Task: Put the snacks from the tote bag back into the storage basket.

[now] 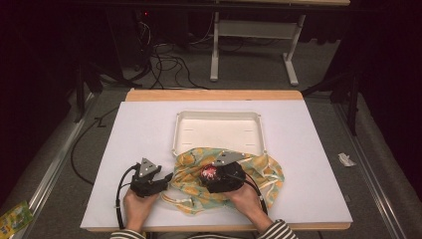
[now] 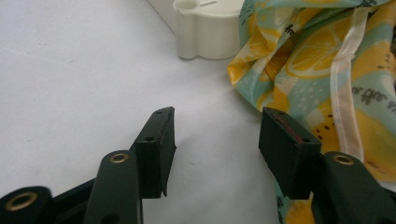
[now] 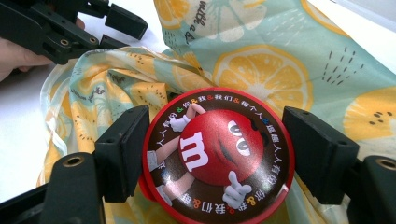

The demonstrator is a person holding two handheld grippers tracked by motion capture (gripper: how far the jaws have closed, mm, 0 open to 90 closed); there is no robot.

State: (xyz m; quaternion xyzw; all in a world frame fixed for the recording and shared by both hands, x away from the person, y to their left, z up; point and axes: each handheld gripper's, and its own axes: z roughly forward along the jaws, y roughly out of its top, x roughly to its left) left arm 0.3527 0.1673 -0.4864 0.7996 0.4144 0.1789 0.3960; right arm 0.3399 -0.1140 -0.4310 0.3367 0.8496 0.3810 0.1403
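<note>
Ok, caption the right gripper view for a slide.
Hand-held gripper holds a round red candy tin over lemon-print cloth.

"Most of the light lands on the white table (image 1: 149, 149); the room behind it sinks into near black."

"Comes from above, I'd say. Shadows under the hands are short and soft."

"The high view is soft and a bit grainy. Floor cables barely read."

"In the left gripper view the black jaws at the bottom edge are blurred and the lemon-print cloth (image 2: 327, 56) is slightly soft."

"The red round tin (image 3: 219, 154) is crisp, with a faint sheen. No harsh glare."
</note>
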